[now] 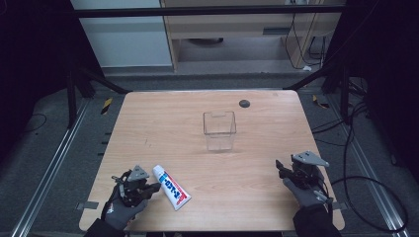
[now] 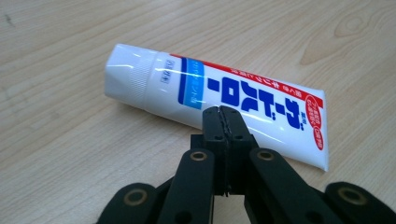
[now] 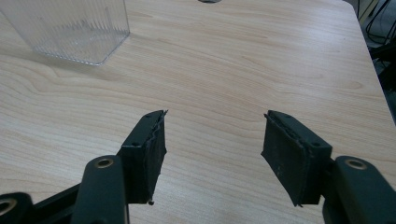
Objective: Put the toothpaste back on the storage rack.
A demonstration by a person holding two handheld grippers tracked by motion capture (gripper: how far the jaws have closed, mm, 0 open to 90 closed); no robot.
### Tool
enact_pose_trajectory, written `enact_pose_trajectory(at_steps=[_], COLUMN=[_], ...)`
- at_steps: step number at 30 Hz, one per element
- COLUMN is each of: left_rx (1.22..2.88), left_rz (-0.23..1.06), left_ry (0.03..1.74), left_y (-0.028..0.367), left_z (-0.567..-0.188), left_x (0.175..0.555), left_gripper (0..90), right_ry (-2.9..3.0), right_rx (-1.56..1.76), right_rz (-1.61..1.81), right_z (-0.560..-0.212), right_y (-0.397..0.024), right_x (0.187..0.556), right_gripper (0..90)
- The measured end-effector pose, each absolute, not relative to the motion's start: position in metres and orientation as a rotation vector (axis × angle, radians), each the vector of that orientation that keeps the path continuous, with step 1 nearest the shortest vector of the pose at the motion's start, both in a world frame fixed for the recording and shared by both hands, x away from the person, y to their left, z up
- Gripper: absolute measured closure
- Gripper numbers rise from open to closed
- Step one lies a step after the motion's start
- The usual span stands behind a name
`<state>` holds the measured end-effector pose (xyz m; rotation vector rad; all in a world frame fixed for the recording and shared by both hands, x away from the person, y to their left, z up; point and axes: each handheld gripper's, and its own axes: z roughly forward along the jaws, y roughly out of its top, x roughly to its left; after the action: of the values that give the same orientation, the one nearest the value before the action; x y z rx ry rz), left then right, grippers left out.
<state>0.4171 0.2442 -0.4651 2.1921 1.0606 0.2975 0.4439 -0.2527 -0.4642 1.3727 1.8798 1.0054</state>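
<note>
The white plastic toothpaste tube with blue lettering and a red stripe [image 1: 171, 187] is lying flat on the light wooden table [image 1: 163, 128], near the front edge on the person's left, w/ its ribbed white cap [image 2: 125, 74] pointing away toward the table's middle and the flat crimped end toward the person. The left gripper [image 1: 154, 187] is sitting just beside the tube's near side. In the left gripper view its jaws are pressed together, nothing between them, tips right against or just short of the tube body — can't tell if they're touching.

The right gripper [image 1: 280, 169] is waiting at the front right, well apart from the tube. In the right gripper view its jaws are standing wide apart over bare wood, holding nothing. The clear ribbed plastic box [image 1: 219, 130] is standing upright and open-topped near the table's centre, probably where the tube is headed.

Judgement on the step in hand — getting a grip on the tube w/ the left gripper:
- The jaws are needing to open first; closed like this they'd only be nudging the tube.
- Straddling the tube across its width, approx mid-body, is looking better than the cap or thin crimp.
- Coming down low so the pads are catching both sides, not skating over the top.
- Squeezing gently, since the tube is soft and could deform or slip.
</note>
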Motion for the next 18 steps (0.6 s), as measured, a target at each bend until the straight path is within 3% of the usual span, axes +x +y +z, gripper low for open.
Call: enact_pose_trajectory(at_steps=[18], left_rx=[2.286], left_rz=[0.226], left_ry=[0.981], left_y=[0.223], left_z=[-0.474], left_x=[0.414], left_gripper=[89.7], right_ry=[1.888], right_rx=[1.385], right_rz=[0.993], right_z=[-0.467], right_y=[-0.254], right_x=[0.446], right_gripper=[33.1])
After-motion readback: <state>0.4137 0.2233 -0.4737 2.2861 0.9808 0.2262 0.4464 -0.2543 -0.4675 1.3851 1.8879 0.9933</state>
